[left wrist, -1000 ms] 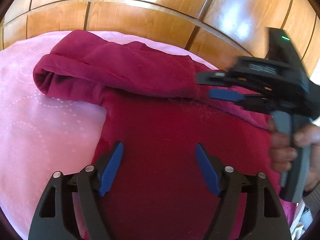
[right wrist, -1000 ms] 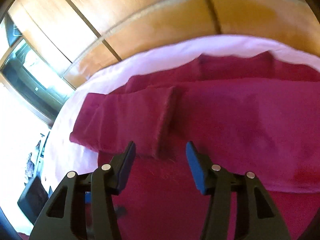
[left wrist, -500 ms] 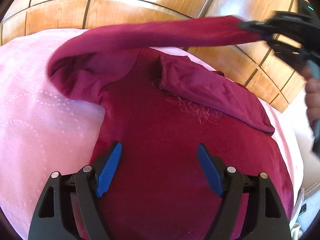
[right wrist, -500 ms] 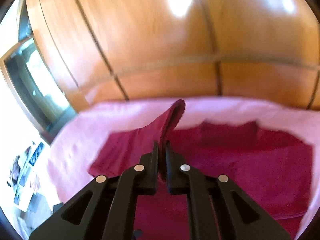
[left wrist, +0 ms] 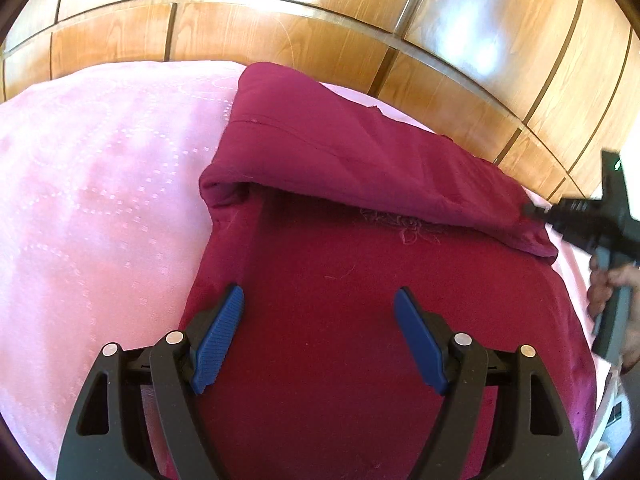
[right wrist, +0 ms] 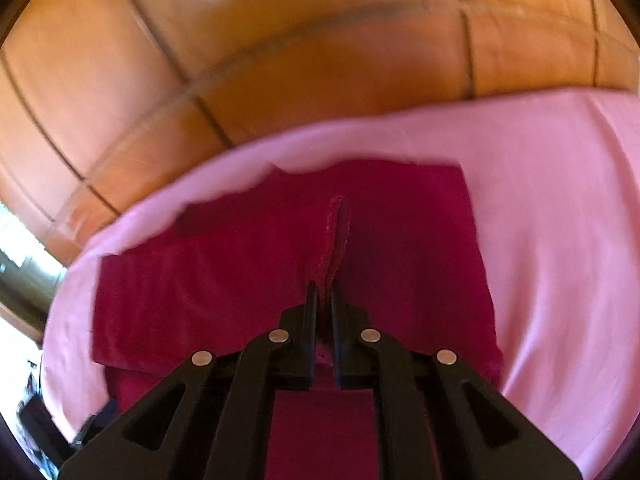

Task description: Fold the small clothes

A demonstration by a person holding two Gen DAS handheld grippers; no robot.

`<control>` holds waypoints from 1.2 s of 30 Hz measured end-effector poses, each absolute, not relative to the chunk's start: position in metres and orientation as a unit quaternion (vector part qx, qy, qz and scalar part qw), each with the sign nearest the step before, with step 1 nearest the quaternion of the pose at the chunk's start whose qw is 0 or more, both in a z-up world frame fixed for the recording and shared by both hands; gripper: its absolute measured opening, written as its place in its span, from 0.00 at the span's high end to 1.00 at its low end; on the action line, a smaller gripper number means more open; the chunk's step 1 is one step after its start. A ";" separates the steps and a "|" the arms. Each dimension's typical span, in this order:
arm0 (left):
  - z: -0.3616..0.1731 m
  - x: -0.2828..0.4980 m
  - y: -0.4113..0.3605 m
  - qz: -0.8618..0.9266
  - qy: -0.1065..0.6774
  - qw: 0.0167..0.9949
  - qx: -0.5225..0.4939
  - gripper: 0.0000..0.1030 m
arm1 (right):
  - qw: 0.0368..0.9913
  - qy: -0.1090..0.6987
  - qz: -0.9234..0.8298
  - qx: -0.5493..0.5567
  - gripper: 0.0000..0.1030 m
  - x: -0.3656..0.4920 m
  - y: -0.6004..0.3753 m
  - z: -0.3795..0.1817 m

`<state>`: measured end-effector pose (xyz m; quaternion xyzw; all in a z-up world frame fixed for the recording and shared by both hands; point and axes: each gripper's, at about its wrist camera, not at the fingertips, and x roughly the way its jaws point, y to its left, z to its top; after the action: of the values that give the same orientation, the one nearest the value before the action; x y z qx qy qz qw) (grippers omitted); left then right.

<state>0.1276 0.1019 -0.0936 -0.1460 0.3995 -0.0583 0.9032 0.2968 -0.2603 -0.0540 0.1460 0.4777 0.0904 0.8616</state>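
Note:
A dark red long-sleeved top (left wrist: 340, 312) lies flat on a pink bedspread (left wrist: 100, 200). One sleeve (left wrist: 360, 160) is folded across its upper part. My left gripper (left wrist: 320, 328) is open and empty, low over the top's body. My right gripper (right wrist: 325, 300) is shut on the sleeve cuff (right wrist: 336, 236), which sticks out between the jaws. In the left wrist view the right gripper (left wrist: 536, 212) holds the sleeve end at the top's far right edge.
A glossy wooden panelled wall (left wrist: 320, 20) runs behind the bed. The bedspread's edge (right wrist: 360, 128) curves close behind the top. A dim floor area with small objects (right wrist: 32, 400) shows at the far left of the right wrist view.
My right gripper closed on the sleeve cuff, lifted it, carried it across the top and lowered it at the far right edge. The left gripper stayed open in place.

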 end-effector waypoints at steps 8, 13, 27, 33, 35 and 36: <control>-0.065 0.128 0.099 -0.052 0.403 0.907 -0.113 0.26 | 0.879 0.446 0.104 0.130 0.49 0.273 -0.273 -0.039; -0.037 0.158 0.123 -0.037 0.372 0.917 -0.141 0.26 | 0.892 0.417 0.141 0.103 0.49 0.271 -0.237 -0.019; -0.060 0.296 0.118 -0.044 0.417 0.897 -0.137 0.29 | 0.896 0.431 0.110 0.015 0.41 0.308 -0.202 -0.078; -0.085 0.302 0.121 -0.017 0.420 0.900 -0.112 0.29 | 0.898 0.425 0.115 0.015 0.39 0.308 -0.204 -0.081; -0.081 0.297 0.120 -0.006 0.423 0.900 -0.106 0.29 | 0.898 0.424 0.116 0.016 0.38 0.309 -0.203 -0.081; -0.076 0.290 0.121 0.002 0.424 0.899 -0.108 0.29 | 0.898 0.423 0.117 0.017 0.38 0.308 -0.203 -0.081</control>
<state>0.2895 0.1205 -0.0757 -0.1081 0.4236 0.0018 0.8994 0.3078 -0.2034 -0.0805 0.0169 0.4235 0.1171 0.8981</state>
